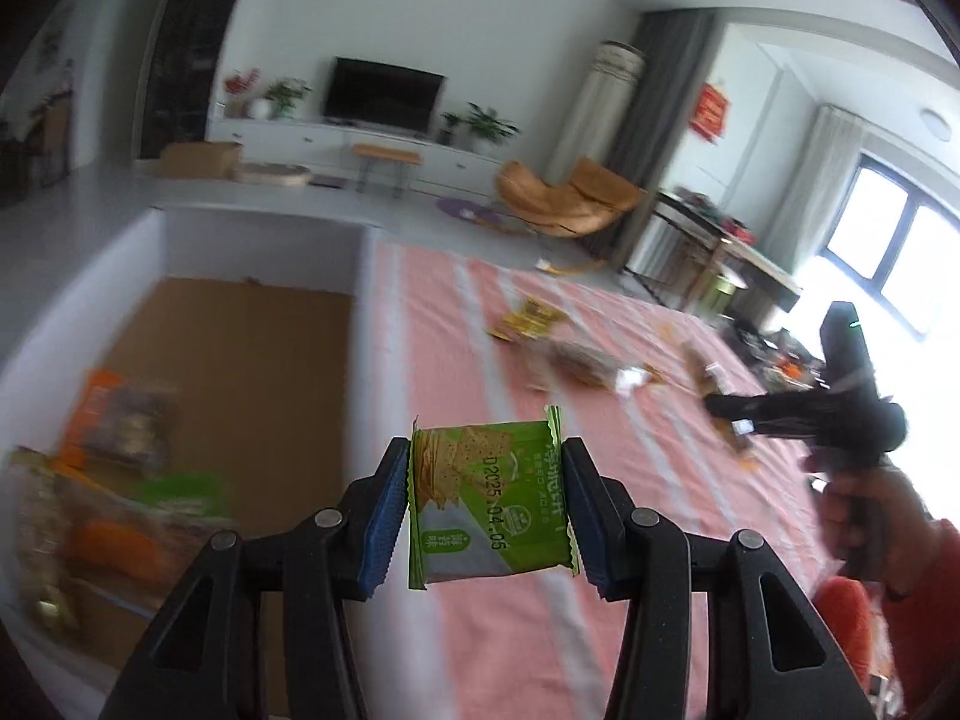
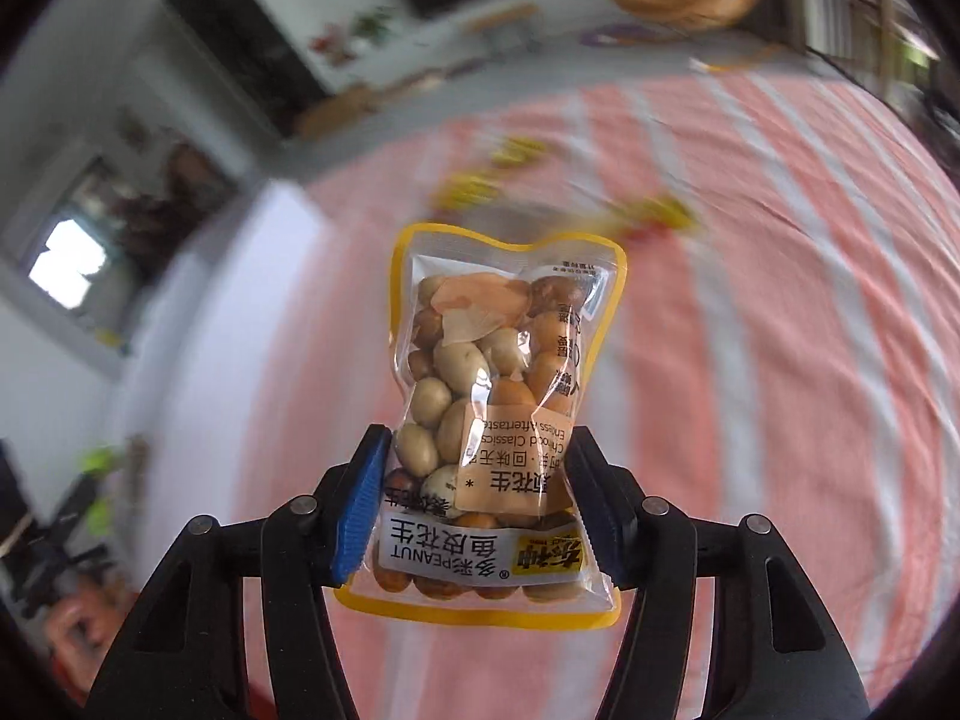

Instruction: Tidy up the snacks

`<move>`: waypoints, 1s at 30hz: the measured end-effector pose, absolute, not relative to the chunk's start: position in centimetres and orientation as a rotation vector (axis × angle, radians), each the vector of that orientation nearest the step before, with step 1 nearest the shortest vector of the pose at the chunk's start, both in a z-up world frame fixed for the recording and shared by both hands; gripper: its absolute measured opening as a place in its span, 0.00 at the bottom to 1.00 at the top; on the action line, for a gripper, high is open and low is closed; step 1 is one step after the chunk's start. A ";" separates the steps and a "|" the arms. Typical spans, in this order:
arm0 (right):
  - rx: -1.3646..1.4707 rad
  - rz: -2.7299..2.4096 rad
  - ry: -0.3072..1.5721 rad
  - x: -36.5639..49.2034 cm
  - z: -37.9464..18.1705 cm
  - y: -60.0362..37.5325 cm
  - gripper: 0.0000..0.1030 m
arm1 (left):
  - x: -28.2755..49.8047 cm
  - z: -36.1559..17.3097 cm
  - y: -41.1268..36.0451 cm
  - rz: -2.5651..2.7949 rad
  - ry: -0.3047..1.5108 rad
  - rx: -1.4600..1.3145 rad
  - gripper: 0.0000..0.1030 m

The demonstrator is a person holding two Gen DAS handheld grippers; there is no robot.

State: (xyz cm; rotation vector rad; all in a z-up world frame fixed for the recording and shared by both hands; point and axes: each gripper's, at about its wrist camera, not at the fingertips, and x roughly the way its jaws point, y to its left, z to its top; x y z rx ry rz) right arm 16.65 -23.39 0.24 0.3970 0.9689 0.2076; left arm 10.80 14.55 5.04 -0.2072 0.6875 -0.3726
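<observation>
With the left tool (image 1: 483, 507) clenched on the green cracker packet (image 1: 489, 504) beside the white box (image 1: 360, 312) and the right tool (image 2: 477, 501) clenched on the peanut bag (image 2: 498, 414) above the striped desk (image 2: 780, 330), carry each over the box before releasing.

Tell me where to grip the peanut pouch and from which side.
Grip the peanut pouch across its lower half, as the right gripper does now, one pad on each side edge: it is flat and narrow there, so the pads span it below the bulging nuts.
</observation>
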 end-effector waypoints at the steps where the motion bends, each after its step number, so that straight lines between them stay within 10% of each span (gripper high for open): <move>1: 0.400 0.278 0.950 16.9 1.8 -21.0 0.60 | 11.0 5.1 16.6 -0.317 0.694 -0.205 0.48; 6: 0.374 0.621 0.889 18.9 7.4 -5.9 0.62 | 10.8 3.3 25.2 -0.033 0.730 -0.199 0.53; 9: 0.380 0.755 0.858 19.4 8.1 1.0 0.70 | 10.7 1.2 28.7 0.097 0.798 -0.217 0.88; 13: 0.308 0.752 0.870 19.8 7.0 5.7 0.85 | 9.2 0.2 30.7 0.172 0.802 -0.249 0.88; 30: 0.090 -0.108 0.936 13.7 -10.8 -25.3 0.85 | 9.7 2.1 3.3 -0.497 0.770 -0.135 0.97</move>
